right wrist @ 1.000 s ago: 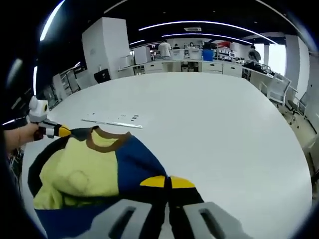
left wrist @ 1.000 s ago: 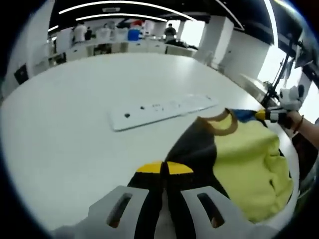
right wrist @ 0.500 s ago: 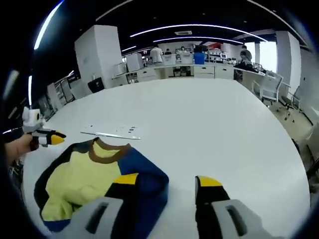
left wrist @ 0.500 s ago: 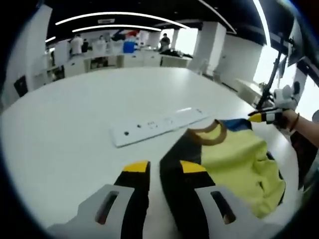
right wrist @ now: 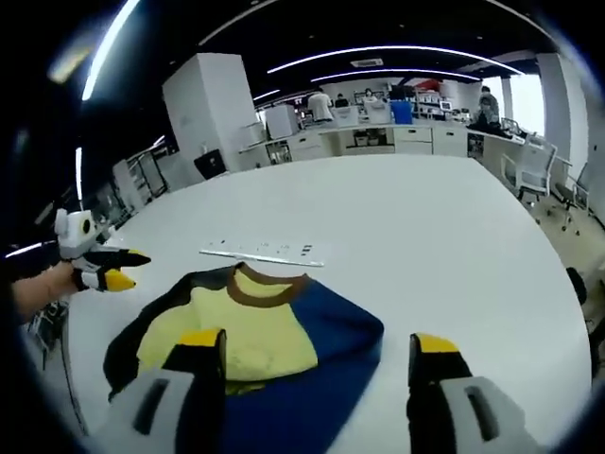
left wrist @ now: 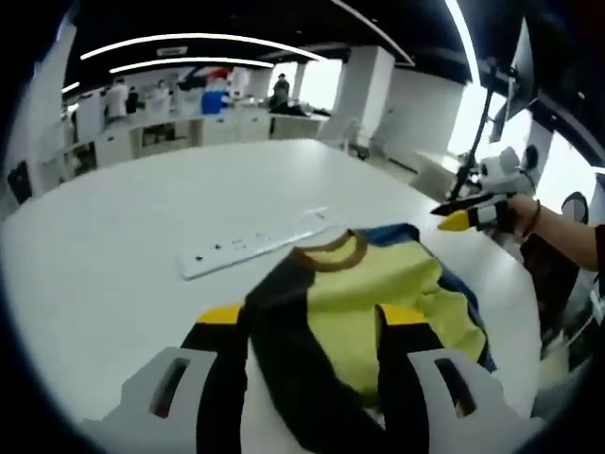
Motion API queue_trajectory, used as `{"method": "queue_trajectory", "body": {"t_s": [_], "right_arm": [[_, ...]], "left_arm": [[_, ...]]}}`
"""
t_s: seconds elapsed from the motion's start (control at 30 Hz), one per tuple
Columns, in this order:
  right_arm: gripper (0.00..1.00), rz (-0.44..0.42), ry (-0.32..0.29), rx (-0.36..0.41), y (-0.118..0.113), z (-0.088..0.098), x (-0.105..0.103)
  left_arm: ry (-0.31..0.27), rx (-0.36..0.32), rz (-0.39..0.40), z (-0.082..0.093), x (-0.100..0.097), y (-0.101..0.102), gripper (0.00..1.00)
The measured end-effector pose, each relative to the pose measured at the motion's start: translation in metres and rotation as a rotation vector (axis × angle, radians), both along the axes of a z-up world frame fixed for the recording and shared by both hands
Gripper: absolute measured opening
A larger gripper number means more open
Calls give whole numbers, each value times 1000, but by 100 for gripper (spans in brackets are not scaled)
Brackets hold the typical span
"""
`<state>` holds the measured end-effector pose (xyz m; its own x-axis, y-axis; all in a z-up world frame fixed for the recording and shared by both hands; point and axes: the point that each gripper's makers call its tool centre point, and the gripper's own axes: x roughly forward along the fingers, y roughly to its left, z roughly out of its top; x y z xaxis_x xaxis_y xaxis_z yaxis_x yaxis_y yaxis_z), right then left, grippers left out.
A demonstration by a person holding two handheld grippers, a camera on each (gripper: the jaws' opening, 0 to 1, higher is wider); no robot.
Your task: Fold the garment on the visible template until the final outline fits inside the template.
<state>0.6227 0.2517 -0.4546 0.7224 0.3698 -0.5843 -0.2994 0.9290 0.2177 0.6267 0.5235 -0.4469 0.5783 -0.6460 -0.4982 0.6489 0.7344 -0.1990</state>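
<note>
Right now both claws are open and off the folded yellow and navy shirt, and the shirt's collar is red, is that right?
Not quite: the collar is brown, not red, as the right gripper view shows. The rest holds: the left claw and right claw are open and off the folded yellow and navy shirt.

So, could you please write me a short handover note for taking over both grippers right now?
Left gripper: open, holding nothing, jaws either side of the garment's near edge.
Right gripper: open, holding nothing, just above the garment.
Garment: a yellow, navy and black top with a brown collar, lying folded in a loose bundle on the white table, in front of the flat white strip.
Done: a fold is in and the cloth is released.
Left: the bundle looks wrinkled and uneven; probably tidy or refold, then check the outline. I cannot make out a template outline here.
</note>
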Motion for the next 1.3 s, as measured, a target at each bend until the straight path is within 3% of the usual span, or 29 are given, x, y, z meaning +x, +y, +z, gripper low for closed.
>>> {"method": "queue_trajectory", "body": {"t_s": [0.1,0.2,0.27,0.43,0.73,0.87,0.93,1.03,1.17,1.3], "right_arm": [[81,20,-4,45,12,10,-12],[82,49,5,50,22,15,-26],[84,68,23,51,27,13,-35],[85,111,41,59,47,10,-67],[83,183,45,37,67,1,-97],[82,210,45,12,73,-3,-111],[81,228,36,5,76,-5,-115],[81,247,42,36,87,-9,-129],[74,265,44,37,92,-20,-133],[61,281,21,-30,93,-28,-138]], "left_arm": [[-1,-3,-8,-1,-13,-1,54],[77,-110,13,-3,-31,-6,54],[68,-74,11,-7,-33,0,54],[72,-62,14,-11,-52,6,54],[36,-26,68,-18,-79,12,50],[1,49,56,-22,-91,14,48],[-5,55,60,-24,-93,17,46],[-22,82,79,-29,-100,19,47],[-16,93,87,-39,-106,21,46],[-3,112,102,-51,-111,24,41]]}}
